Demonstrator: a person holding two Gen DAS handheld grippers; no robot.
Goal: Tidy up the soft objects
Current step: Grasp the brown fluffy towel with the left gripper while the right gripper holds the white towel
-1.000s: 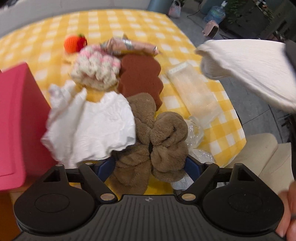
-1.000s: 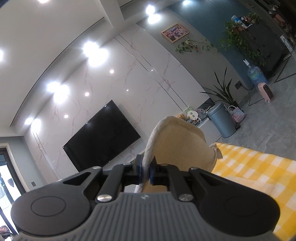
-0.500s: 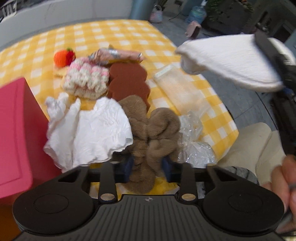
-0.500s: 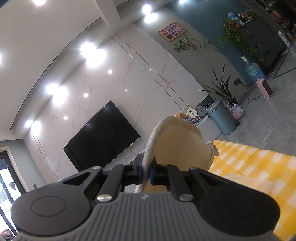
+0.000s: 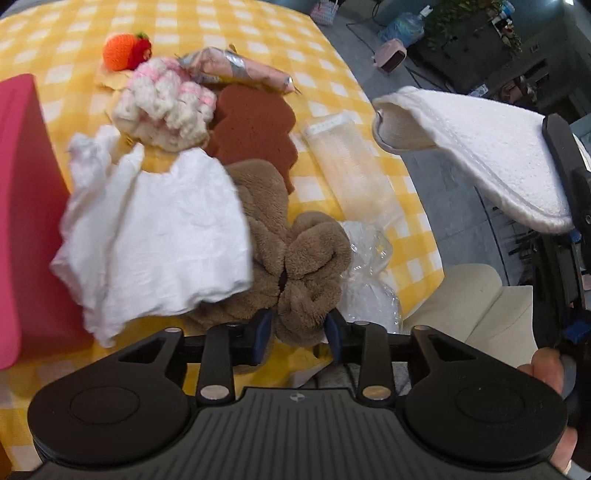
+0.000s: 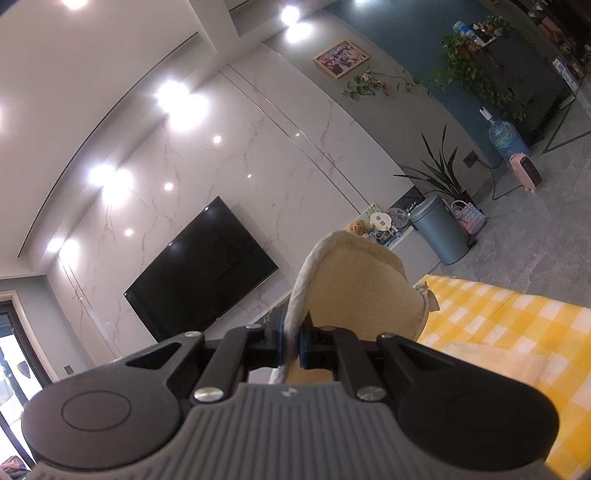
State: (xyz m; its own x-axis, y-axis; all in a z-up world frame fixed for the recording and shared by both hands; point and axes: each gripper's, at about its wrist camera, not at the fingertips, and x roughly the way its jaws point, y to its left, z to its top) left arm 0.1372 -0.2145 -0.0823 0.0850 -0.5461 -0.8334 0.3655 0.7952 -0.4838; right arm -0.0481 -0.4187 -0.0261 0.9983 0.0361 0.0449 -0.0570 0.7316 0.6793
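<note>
We see the left gripper with jaws opening around the brown plush towel on the yellow checked tablecloth. Red bin sits left; contents not visible. Right gripper pinches the white slipper above the table edge.

On the yellow checked tablecloth you have the fluffy brown plush towel nearest you, the crumpled white cloth overlapping its left side and the red box further left. Behind the towel lies the flat brown sponge, then the pink-and-cream crocheted piece. To the right lie 2 clear plastic bags.
</note>
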